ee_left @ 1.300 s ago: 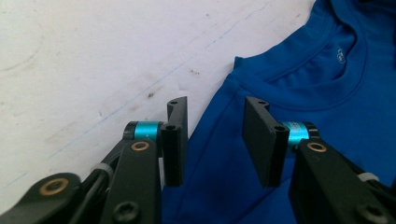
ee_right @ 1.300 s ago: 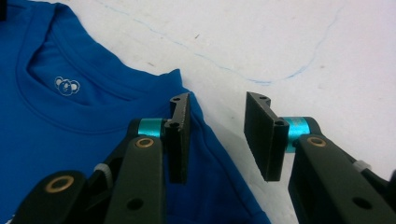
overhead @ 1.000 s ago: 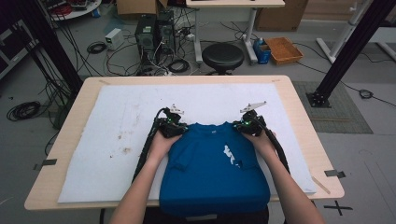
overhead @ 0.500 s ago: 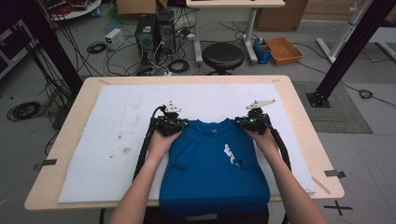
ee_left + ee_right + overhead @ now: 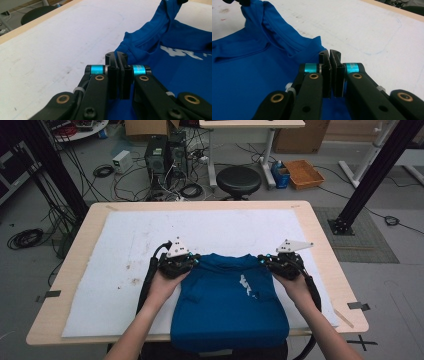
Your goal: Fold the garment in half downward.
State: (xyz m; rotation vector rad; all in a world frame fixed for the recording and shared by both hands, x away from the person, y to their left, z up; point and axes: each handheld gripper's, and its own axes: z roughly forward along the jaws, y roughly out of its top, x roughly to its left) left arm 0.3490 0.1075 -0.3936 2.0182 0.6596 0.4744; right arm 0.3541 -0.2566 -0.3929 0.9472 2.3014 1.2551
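Two grippers — left gripper (image 5: 186,261) and right gripper (image 5: 270,261) — clench the blue cotton T-shirt's (image 5: 230,305) shoulders; probably mid-fold, next drawing both toward six o'clock.

Soft matt blue cloth shirt (image 5: 230,305) on stained white sheet (image 5: 125,255), pale wood table (image 5: 320,235).
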